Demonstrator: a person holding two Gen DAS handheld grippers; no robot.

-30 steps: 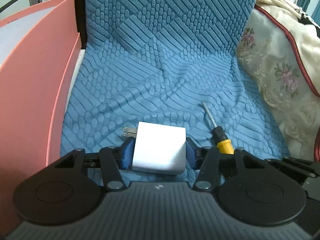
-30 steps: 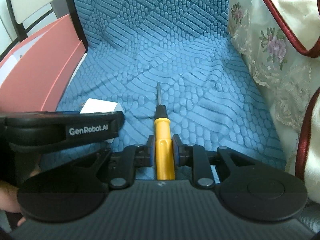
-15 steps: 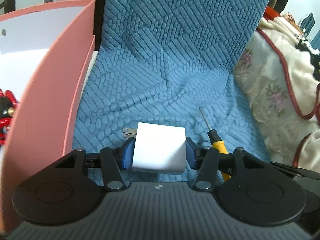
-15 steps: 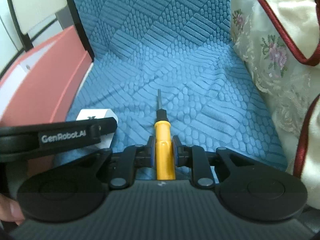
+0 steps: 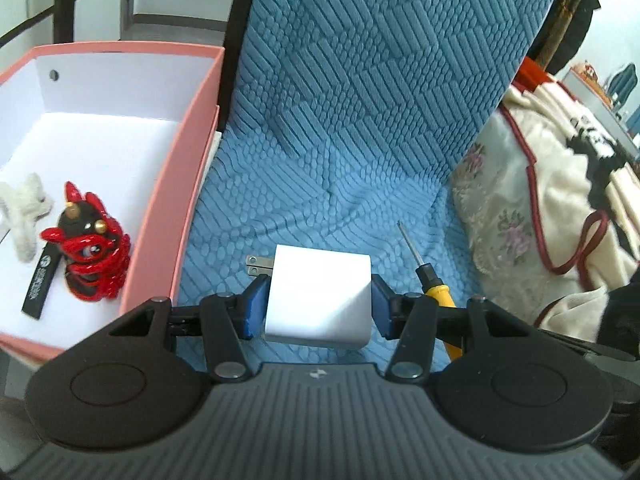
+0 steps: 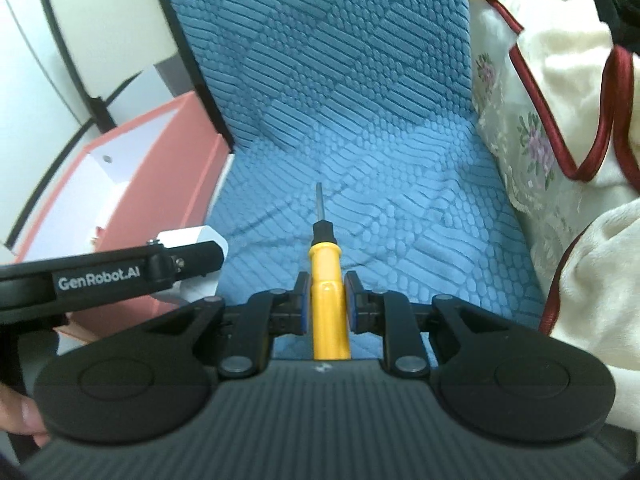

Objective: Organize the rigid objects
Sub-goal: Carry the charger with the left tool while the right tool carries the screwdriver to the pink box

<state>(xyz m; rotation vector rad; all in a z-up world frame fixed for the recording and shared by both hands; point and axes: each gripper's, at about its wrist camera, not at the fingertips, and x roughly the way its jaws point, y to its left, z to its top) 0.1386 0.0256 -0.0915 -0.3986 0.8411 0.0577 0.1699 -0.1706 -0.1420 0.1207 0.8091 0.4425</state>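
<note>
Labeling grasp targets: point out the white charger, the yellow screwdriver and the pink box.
white charger [image 5: 320, 296], left wrist view, on its top face.
yellow screwdriver [image 6: 326, 276], right wrist view, on the handle between the pads.
pink box [image 5: 176, 208], left wrist view, on its right outer wall.

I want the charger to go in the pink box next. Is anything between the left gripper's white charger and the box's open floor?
Only the box's near pink wall lies between. The left gripper grips the white charger beside the pink box. Inside, a red toy, a white plush and a black tag sit near the front; the back floor is bare.
</note>
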